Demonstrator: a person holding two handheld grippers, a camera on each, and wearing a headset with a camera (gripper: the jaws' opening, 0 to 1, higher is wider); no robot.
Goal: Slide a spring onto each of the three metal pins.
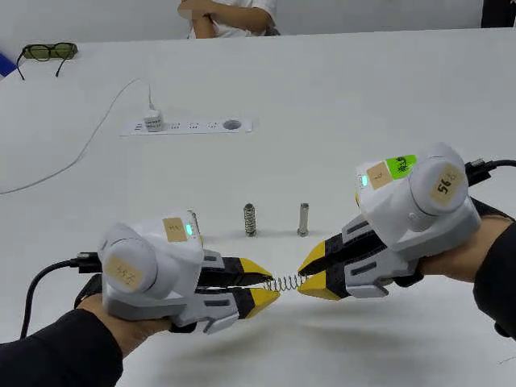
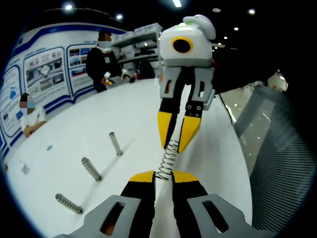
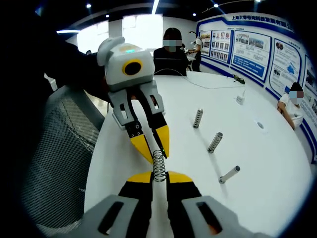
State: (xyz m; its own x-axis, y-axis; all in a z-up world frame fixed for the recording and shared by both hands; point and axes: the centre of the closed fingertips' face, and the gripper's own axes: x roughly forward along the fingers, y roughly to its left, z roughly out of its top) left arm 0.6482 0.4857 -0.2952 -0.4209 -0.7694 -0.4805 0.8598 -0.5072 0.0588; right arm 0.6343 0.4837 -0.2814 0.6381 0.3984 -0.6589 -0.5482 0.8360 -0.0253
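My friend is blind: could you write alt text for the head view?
The left claw and right claw pinch one spring by its ends over a white table. Behind it stand a sprung pin and a bare pin.

Left tongs (image 1: 272, 284), right tongs (image 1: 301, 280), tip-to-tip, both clamped

**Legible markings: one number, the rest unreadable**

Round tan paper sticker (image 1: 446, 184) on the white housing of the right gripper (image 1: 310, 274), 3 o'clock in the head view: handwritten digits, read as 95, slanted.

Round tan handwritten sticker (image 1: 125, 272) on the left gripper (image 1: 266, 284), 8 o'clock: illegible.

Bright green sticker (image 1: 401, 165) on the right gripper: dark print, illegible.

Blue-framed wall posters (image 3: 250, 47), 2 o'clock in the right gripper view: text too small to read.
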